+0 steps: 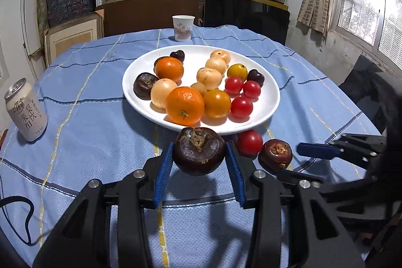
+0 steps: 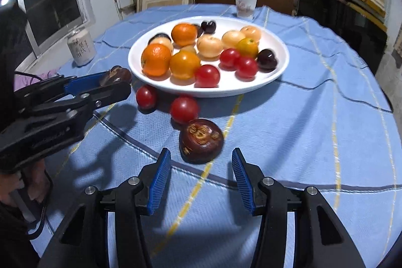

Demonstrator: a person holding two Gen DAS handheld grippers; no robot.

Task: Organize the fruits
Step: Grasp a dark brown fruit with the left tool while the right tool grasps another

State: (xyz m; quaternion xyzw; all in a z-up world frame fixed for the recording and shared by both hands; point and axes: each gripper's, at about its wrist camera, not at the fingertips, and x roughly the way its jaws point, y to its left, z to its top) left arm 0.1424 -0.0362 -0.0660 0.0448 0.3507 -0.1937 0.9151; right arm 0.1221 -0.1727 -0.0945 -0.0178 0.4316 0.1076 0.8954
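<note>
Left gripper pinching dark brown round water chestnut, white plate just beyond. Right gripper spread, second chestnut straight ahead.

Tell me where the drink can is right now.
The drink can stands upright on the blue tablecloth at the far left of the left wrist view, well left of the white plate.

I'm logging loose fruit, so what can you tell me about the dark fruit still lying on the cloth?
The dark fruit is a squat, glossy maroon-brown ball with tan, scabby crusts on top, tilted slightly. It rests on the blue tablecloth, apart from the white plate, just beyond the right gripper, whose jaws stand open and clear of it. A red tomato lies close behind.
</note>
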